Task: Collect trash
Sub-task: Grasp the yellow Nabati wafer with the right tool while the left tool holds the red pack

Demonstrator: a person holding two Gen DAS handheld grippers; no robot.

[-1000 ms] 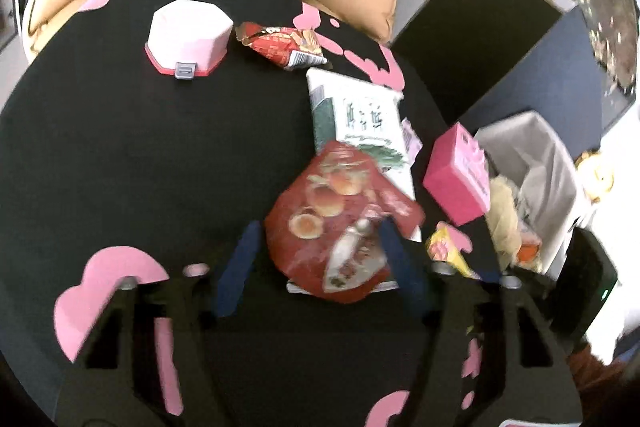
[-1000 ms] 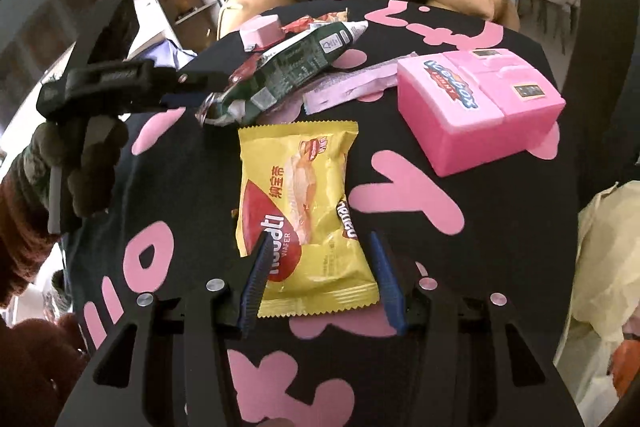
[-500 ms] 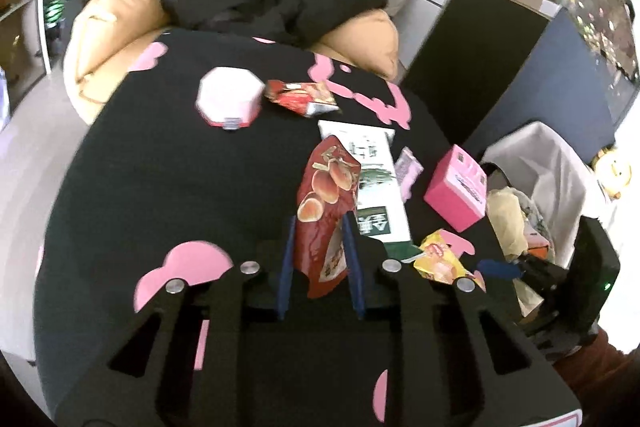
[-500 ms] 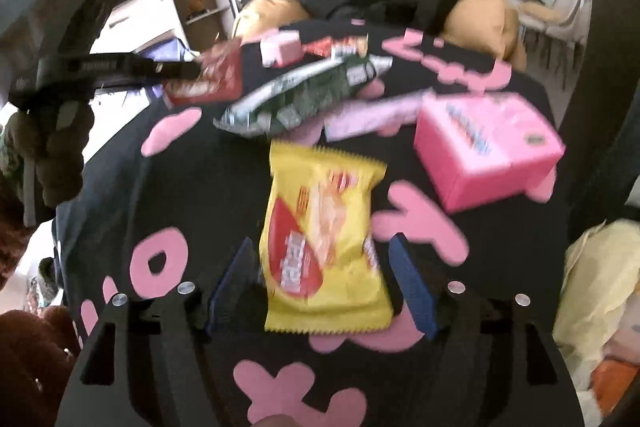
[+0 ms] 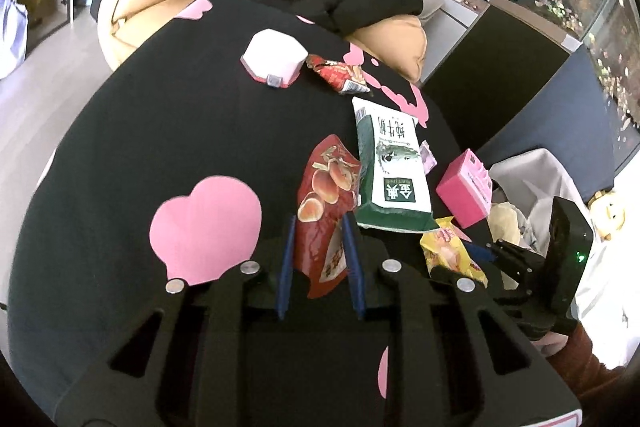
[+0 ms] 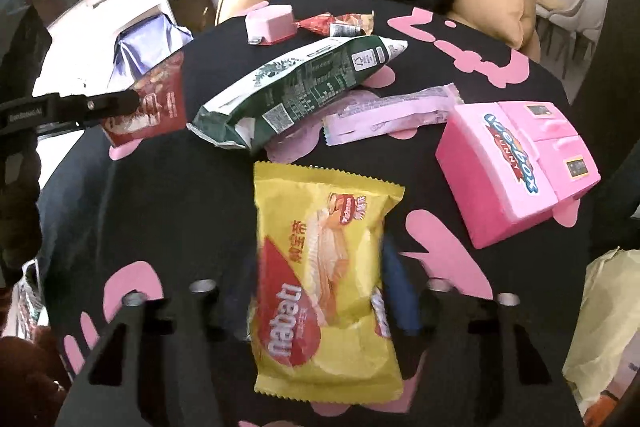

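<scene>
The left gripper (image 5: 320, 259) now has its fingers clenched on the red wrapper (image 5: 326, 203), lifted off the bench (image 5: 168, 131), while the right gripper (image 6: 320, 291), a second ago wide, closes around the yellow wafer packet (image 6: 320, 279), so both seem ready for the trash bag (image 5: 532, 179).

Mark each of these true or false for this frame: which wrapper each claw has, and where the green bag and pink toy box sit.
1. The left claw is shut on the red snack packet. True.
2. The right claw holds the green bag. False: it grips the yellow wafer packet; the green bag lies on the table.
3. The pink toy box stands on the table. True.
4. The lilac wrapper lies on top of the green bag. False: it lies beside it, partly under.
</scene>
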